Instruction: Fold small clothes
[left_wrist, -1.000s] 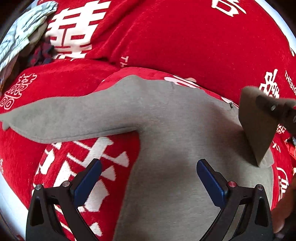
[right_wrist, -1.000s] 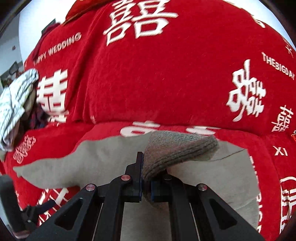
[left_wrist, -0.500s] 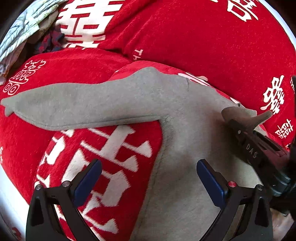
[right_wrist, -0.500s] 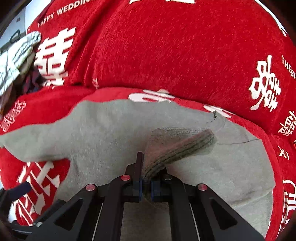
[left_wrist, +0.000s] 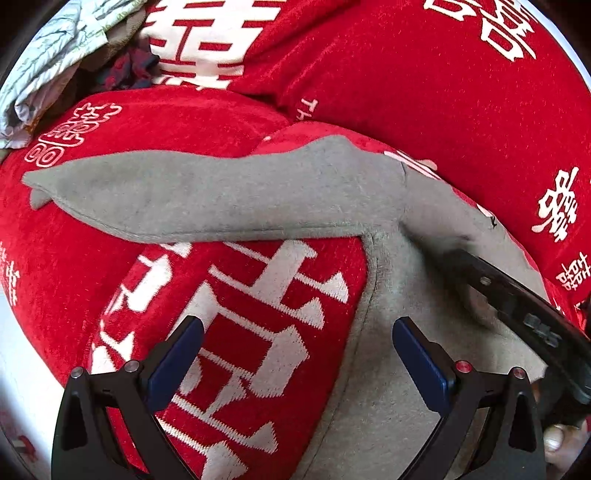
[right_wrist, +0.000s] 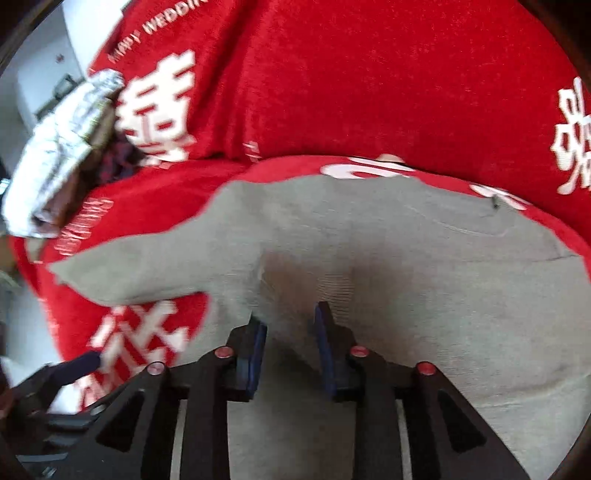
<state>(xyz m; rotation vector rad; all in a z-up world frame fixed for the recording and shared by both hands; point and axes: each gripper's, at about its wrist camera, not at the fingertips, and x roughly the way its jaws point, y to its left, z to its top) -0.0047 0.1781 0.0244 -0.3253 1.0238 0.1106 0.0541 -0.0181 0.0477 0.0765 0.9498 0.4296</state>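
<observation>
Grey garment (left_wrist: 229, 195) is seen spread flat over a red cushion cover (left_wrist: 240, 314), one sleeve stretched out to the left and the body running toward the lower right; white woven lettering is carried on the red fabric, with large double-happiness characters (left_wrist: 556, 206) repeated across it, and part of "WEDDING" (right_wrist: 173, 16) can be read at the top of the right wrist view, the word before it being too blurred to be made out; a second red cushion (left_wrist: 424, 74) is propped behind as a backrest; a crumpled pale bundle (left_wrist: 62, 48) and some dark checked cloth (left_wrist: 127, 68) are piled at the far left, beyond which a strip of pale wall is glimpsed. The left gripper (left_wrist: 297, 339) is held wide apart and empty, poised over the seam where the garment's side edge meets the red cover; the right gripper (right_wrist: 290, 332) is shown partly parted, a folded ridge of the grey cloth lying between its blue pads (right_wrist: 258, 350), though whether it is pinched cannot be told through the blur.
</observation>
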